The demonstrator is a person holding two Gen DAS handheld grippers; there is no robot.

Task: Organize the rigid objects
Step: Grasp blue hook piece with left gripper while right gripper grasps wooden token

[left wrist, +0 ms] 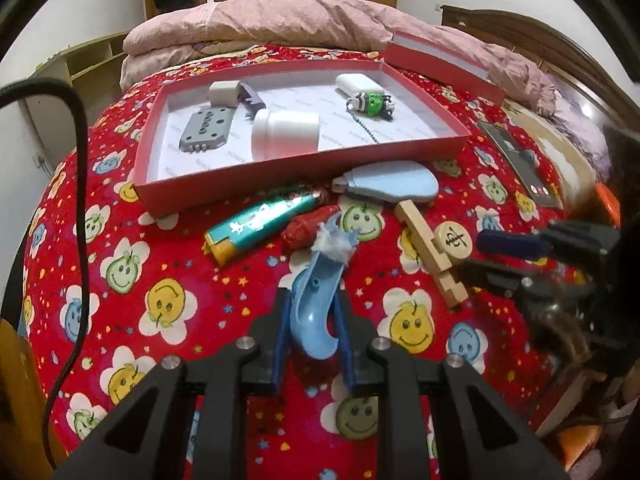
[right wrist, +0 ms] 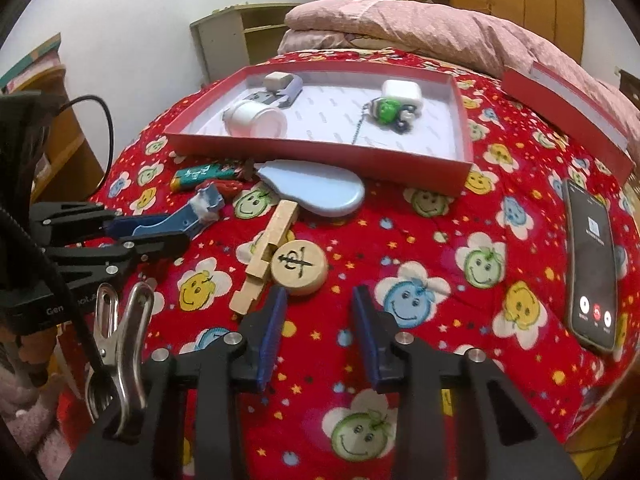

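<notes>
My left gripper [left wrist: 311,300] is shut on a curved light-blue plastic piece [left wrist: 316,300] with white tape at its far end, held just above the red blanket; it also shows in the right wrist view [right wrist: 188,216]. My right gripper [right wrist: 320,300] is open and empty, close to a round wooden chess piece [right wrist: 299,267] and a notched wooden stick [right wrist: 266,256]. A red shallow box [left wrist: 248,178] holds a white jar [left wrist: 286,134], a grey block [left wrist: 206,128], a white case [left wrist: 358,84] and a green figure keychain [left wrist: 374,104]. A lighter [left wrist: 256,226] and a blue oval case [left wrist: 390,186] lie before the box.
The box lid [left wrist: 440,64] leans at the back right against a pink quilt [left wrist: 304,20]. A phone [right wrist: 592,264] lies at the right. A red wrapped item [left wrist: 308,228] sits by the lighter. A metal clip [right wrist: 120,320] hangs at my lower left. A black cable [left wrist: 80,184] runs on the left.
</notes>
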